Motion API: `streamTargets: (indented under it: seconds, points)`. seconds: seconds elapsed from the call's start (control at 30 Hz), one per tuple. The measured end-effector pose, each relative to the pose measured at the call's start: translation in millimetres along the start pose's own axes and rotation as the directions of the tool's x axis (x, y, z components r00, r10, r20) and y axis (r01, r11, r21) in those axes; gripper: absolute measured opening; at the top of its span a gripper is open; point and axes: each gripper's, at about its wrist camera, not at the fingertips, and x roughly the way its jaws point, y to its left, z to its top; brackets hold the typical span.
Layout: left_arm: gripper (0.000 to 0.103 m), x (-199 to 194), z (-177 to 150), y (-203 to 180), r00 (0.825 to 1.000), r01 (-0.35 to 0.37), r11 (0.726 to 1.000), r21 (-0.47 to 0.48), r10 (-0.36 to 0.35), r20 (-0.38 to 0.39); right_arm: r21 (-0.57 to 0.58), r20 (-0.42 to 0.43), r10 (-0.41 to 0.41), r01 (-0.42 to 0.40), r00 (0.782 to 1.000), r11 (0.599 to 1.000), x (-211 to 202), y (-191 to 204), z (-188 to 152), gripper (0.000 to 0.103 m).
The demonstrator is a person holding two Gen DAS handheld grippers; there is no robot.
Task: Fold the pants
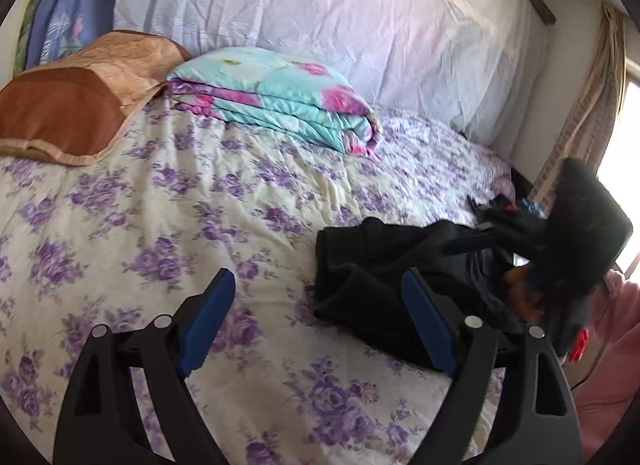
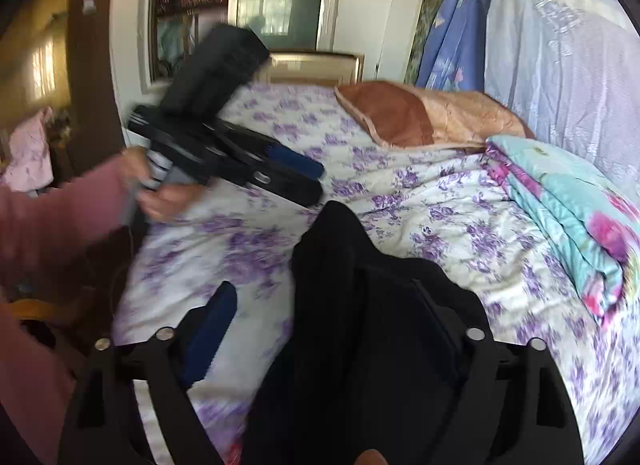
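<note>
The black pants (image 1: 372,289) lie bunched on the floral bedsheet (image 1: 160,205), towards the right side of the left wrist view. My left gripper (image 1: 320,305) stands open over the sheet, its right blue pad just in front of the pants' edge, nothing between the fingers. In the right wrist view the pants (image 2: 360,325) fill the lower middle and cover the right finger of my right gripper (image 2: 320,293). Its left pad (image 2: 212,329) stands clear of the cloth, so it is open. A hand in a pink sleeve holds the left gripper (image 2: 318,181) beyond the pants.
A folded turquoise and pink quilt (image 1: 276,101) and a brown and tan pillow (image 1: 76,101) lie at the back of the bed. A white covered bundle (image 1: 340,17) lines the wall. A curtain (image 1: 588,113) and window are on the right.
</note>
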Motion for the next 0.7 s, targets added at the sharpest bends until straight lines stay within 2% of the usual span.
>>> streamTargets:
  seconds: [0.03,0.07,0.1,0.13,0.23,0.3,0.33,0.4,0.43,0.47,0.5,0.53,0.57,0.6,0.67,0.7]
  points:
    - [0.083,-2,0,3,1.000,-0.003,1.000,-0.012,0.003,0.001,-0.005,-0.040,-0.013,0.013,0.999,1.000,12,-2,2,0.032]
    - [0.083,-3,-1,8,1.000,-0.008,1.000,-0.028,0.008,-0.004,-0.004,-0.094,-0.035,0.035,0.995,0.999,23,-8,2,0.014]
    - [0.083,-4,-1,10,1.000,-0.011,0.999,-0.033,0.010,-0.013,0.018,-0.131,-0.023,0.026,0.991,1.000,31,-14,3,0.013]
    - [0.083,-3,-2,12,1.000,-0.013,0.999,-0.035,0.012,-0.019,0.081,-0.113,0.021,-0.012,0.993,0.997,27,-26,3,0.013]
    - [0.081,8,-5,14,0.997,0.013,0.999,-0.030,-0.015,-0.071,0.222,0.011,0.014,-0.016,1.000,0.975,-11,-57,4,0.013]
    - [0.079,27,-2,11,0.990,0.066,0.998,-0.026,-0.068,-0.125,0.283,0.081,0.004,-0.027,0.997,0.959,-38,-70,4,0.013]
    - [0.078,43,2,8,0.982,0.094,0.995,-0.022,-0.096,-0.163,0.297,0.097,-0.025,-0.005,0.995,0.955,-50,-74,3,0.013]
    - [0.077,72,8,5,0.966,0.091,0.996,-0.002,-0.089,-0.242,0.300,0.103,-0.065,0.031,0.993,0.954,-62,-75,4,0.013]
    - [0.070,89,9,3,0.952,0.082,0.997,0.011,-0.075,-0.297,0.307,0.107,-0.083,0.047,0.991,0.951,-68,-75,3,0.013]
    - [0.067,110,7,-1,0.928,0.079,0.997,0.027,-0.063,-0.367,0.314,0.107,-0.097,0.059,0.990,0.947,-72,-77,2,0.013]
    - [0.067,119,7,-5,0.921,0.074,0.996,0.049,-0.050,-0.385,0.315,0.108,-0.110,0.071,0.988,0.946,-74,-78,1,0.013]
    - [0.054,122,9,-12,0.924,0.067,0.994,0.087,-0.029,-0.381,0.318,0.113,-0.137,0.095,0.984,0.943,-78,-78,0,0.013]
    - [0.023,120,13,-19,0.924,0.085,0.990,0.113,-0.036,-0.382,0.323,0.116,-0.146,0.101,0.982,0.941,-80,-79,-2,0.013]
    - [0.012,115,16,-21,0.930,0.086,0.991,0.102,-0.043,-0.366,0.331,0.121,-0.154,0.106,0.981,0.938,-83,-80,-3,0.013]
    - [0.007,95,22,-11,0.947,0.110,0.994,0.017,-0.099,-0.307,0.341,0.143,-0.162,0.105,0.976,0.934,-89,-79,-2,0.013]
    - [0.007,82,22,-6,0.957,0.102,0.995,-0.007,-0.100,-0.271,0.339,0.157,-0.159,0.098,0.975,0.936,-90,-77,0,0.013]
